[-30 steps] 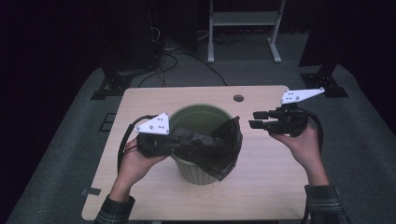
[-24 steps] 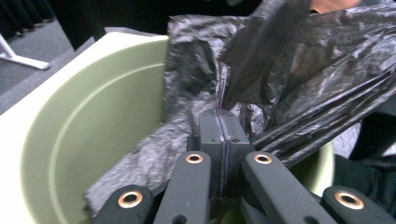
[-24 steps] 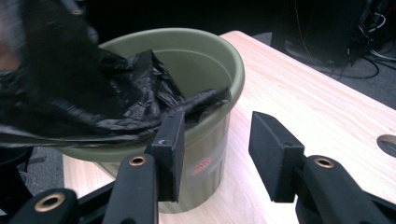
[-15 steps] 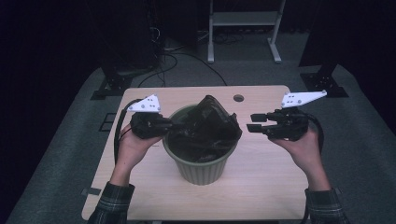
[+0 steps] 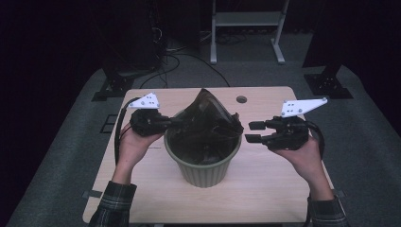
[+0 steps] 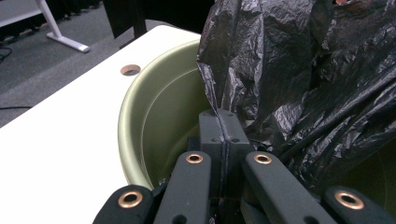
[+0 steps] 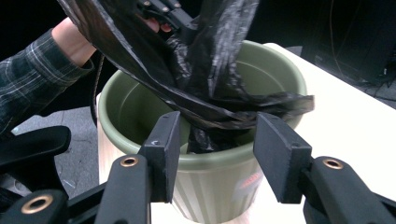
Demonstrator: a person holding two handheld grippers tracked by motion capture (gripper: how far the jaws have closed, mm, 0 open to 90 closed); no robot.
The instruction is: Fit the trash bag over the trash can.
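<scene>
A ribbed green bin point(image 5: 203, 172) stands mid-table with a crumpled black plastic bag point(image 5: 205, 120) rising from it in a peak. My left gripper point(image 5: 177, 122) is at the bin's left rim, shut on a fold of the bag point(image 6: 289, 70); its jaws point(image 6: 219, 116) meet with the film pinched between them over the green rim point(image 6: 140, 116). My right gripper point(image 5: 253, 131) hovers just right of the bin, open, its jaws having just been opening. Through its gap point(image 7: 217, 135) I see the bag's edge point(image 7: 210, 70) and the bin point(image 7: 219, 186) farther off, untouched.
A round cable hole point(image 5: 241, 99) lies in the light wooden table top point(image 5: 274, 189) behind the bin. On the grey floor beyond are a white frame stand point(image 5: 246, 19), cables point(image 5: 189, 56) and dark stand bases point(image 5: 326, 78) at both back corners.
The left gripper has swung from the bin's front to its left rim, dragging the bag up into a peak. The right gripper has drifted slightly and its jaws stand wider.
</scene>
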